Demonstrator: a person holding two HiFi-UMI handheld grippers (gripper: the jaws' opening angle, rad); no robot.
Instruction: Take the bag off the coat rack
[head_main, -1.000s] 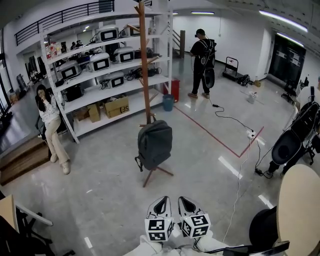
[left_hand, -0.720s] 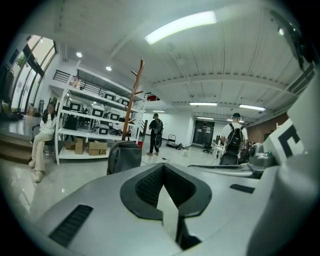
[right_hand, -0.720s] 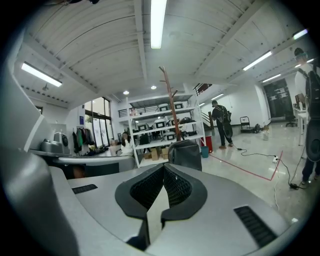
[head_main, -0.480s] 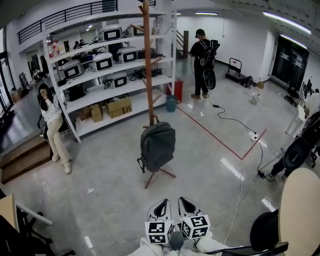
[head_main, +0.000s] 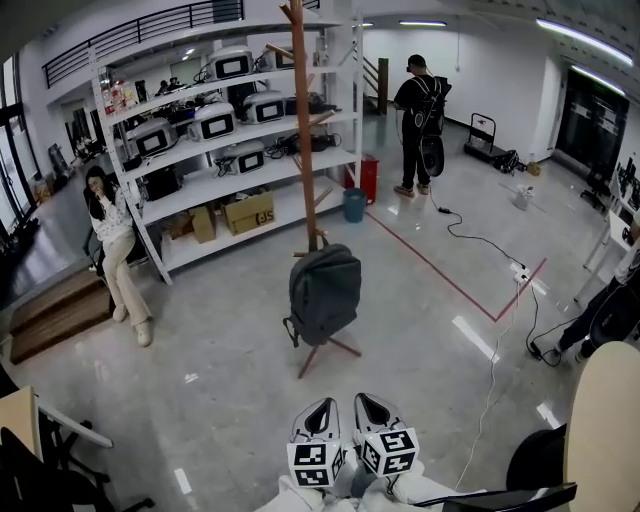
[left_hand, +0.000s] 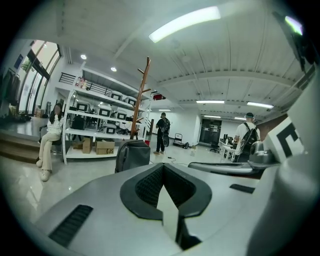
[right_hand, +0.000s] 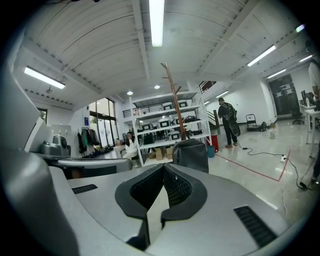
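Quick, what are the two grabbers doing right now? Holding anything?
Left gripper: closed, holding nothing.
Right gripper: closed, holding nothing.

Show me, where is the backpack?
In the head view's middle, the grey backpack hangs low on the wooden coat rack, in front of the white shelves.

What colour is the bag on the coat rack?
The bag is dark grey, clearest in the head view.

The left gripper (head_main: 320, 411) and the right gripper (head_main: 371, 407) sit side by side near the person's body, pointing far ahead. Both have their jaws closed on nothing. The two cubes seem to touch.
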